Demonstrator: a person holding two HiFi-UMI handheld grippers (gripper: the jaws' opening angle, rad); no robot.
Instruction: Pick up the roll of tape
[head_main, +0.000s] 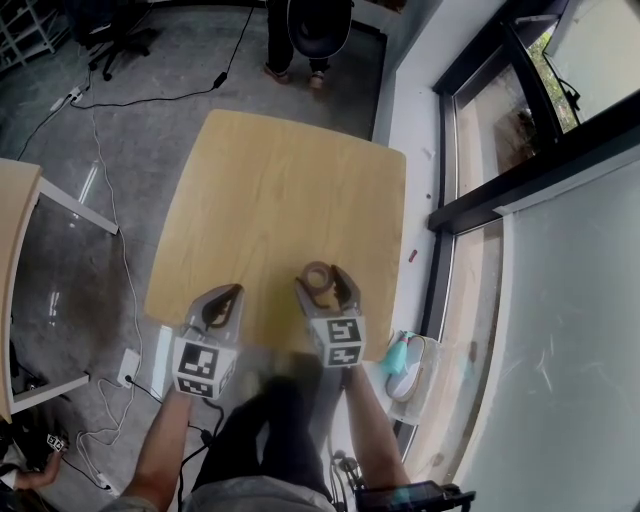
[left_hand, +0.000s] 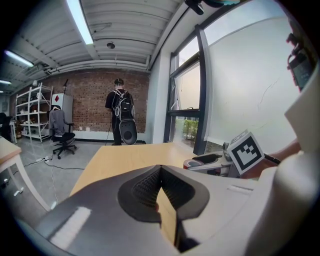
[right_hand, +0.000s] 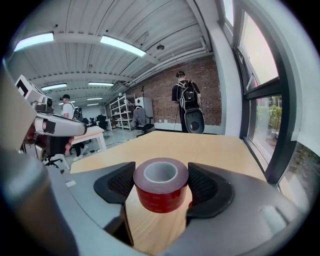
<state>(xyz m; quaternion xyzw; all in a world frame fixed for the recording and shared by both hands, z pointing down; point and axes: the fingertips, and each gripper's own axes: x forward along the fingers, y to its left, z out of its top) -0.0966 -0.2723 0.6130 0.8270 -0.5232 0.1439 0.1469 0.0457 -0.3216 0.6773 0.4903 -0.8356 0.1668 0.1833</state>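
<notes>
A dark red roll of tape with a grey core sits upright between the black pads of my right gripper, which press on its two sides. In the head view the roll of tape is held over the near edge of the light wooden table by the right gripper. My left gripper hovers to its left at the same edge. Its jaws meet at the tips, with nothing between them. From the left gripper view, the roll of tape shows at the right.
A person with a backpack stands beyond the table's far edge. Cables and a power strip lie on the floor at the left. Another table stands at the far left. A window frame runs along the right.
</notes>
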